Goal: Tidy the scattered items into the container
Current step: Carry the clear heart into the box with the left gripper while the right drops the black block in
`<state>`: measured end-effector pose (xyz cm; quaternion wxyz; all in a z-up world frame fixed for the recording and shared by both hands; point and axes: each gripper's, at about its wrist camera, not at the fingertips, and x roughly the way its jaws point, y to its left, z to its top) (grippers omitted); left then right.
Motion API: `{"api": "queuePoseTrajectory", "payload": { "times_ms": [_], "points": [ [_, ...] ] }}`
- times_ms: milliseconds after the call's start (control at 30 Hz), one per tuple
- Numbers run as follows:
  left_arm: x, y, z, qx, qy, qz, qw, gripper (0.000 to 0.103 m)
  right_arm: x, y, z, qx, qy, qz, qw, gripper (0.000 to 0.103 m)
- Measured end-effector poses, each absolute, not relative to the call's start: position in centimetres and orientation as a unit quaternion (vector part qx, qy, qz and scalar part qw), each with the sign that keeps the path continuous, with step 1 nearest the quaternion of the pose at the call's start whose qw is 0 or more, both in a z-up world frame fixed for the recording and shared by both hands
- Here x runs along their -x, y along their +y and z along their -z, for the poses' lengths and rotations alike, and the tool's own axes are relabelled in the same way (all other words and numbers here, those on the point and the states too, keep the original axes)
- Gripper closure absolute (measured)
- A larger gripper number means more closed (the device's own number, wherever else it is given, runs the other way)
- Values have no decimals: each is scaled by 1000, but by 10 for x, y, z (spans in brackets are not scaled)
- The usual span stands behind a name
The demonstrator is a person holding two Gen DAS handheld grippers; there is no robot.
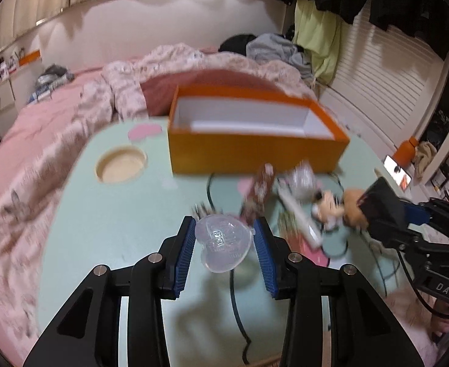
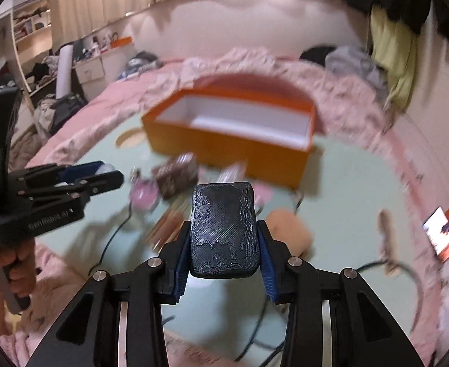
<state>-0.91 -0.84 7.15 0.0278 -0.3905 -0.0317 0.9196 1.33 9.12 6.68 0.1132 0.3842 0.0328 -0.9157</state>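
Left wrist: clear case (image 1: 224, 246) between fingers (image 1: 185, 253).

Left gripper (image 1: 224, 232) raised above table level, pads clamped on a clear case (image 1: 224, 241). Right gripper (image 2: 224, 229) likewise raised, closed on a black block (image 2: 224, 229).

The left gripper (image 1: 224, 235) is clamped on a clear heart-shaped plastic case (image 1: 223, 241), which sits squarely between its blue pads (image 1: 187, 253) above the pale green table (image 1: 108, 214). Straight ahead of the jaws, well apart, stands the open orange box (image 1: 255, 150) with its white inside showing. Just beyond the right jaw lie a brown patterned pouch (image 1: 259, 191), a white bar-shaped item (image 1: 300, 217) and a mouse plush toy (image 1: 331, 208), all blurred. Farther right, the right gripper (image 1: 386, 214) carries a black block. A round cup recess (image 1: 121, 164) lies ahead to the left.
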Motion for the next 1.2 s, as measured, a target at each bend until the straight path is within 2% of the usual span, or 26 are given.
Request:
{"api": "queuePoseTrajectory", "payload": {
  "times_ms": [200, 433, 533, 667, 800, 933, 1067, 1100, 1167, 1200],
  "points": [
    [40, -8, -113, 354, -19, -935, 28, 62, 5, 101, -87, -360, 43, 927, 95, 65],
    [95, 3, -133, 357, -6, -933, 48, 62, 50, 117, -101, -346, 22, 933, 92, 65],
    [132, 1, -130, 374, -38, -925, 52, 62, 83, 121, -105, -348, 5, 933, 89, 65],
    [164, 5, -115, 393, -25, -919, 28, 62, 130, 127, -99, -381, -42, 919, 87, 65],
    [181, 12, -96, 421, -2, -907, 18, 62, 156, 116, -89, -390, 2, 919, 55, 65],
    [186, 18, -88, 416, 31, -909, -10, 62, 166, 116, -75, -411, 6, 911, 41, 64],
    [192, 10, -84, 431, 10, -902, -7, 62, 168, 121, -72, -405, -7, 914, 31, 63],
    [193, 8, -82, 436, -1, -900, -7, 59, 167, 122, -74, -404, -8, 914, 27, 59],
    [195, 4, -80, 446, -10, -895, -18, 48, 169, 124, -76, -401, -6, 916, 19, 50],
    [193, 3, -80, 445, -8, -895, -25, 41, 166, 126, -78, -396, -8, 918, 14, 48]
  ]
}}
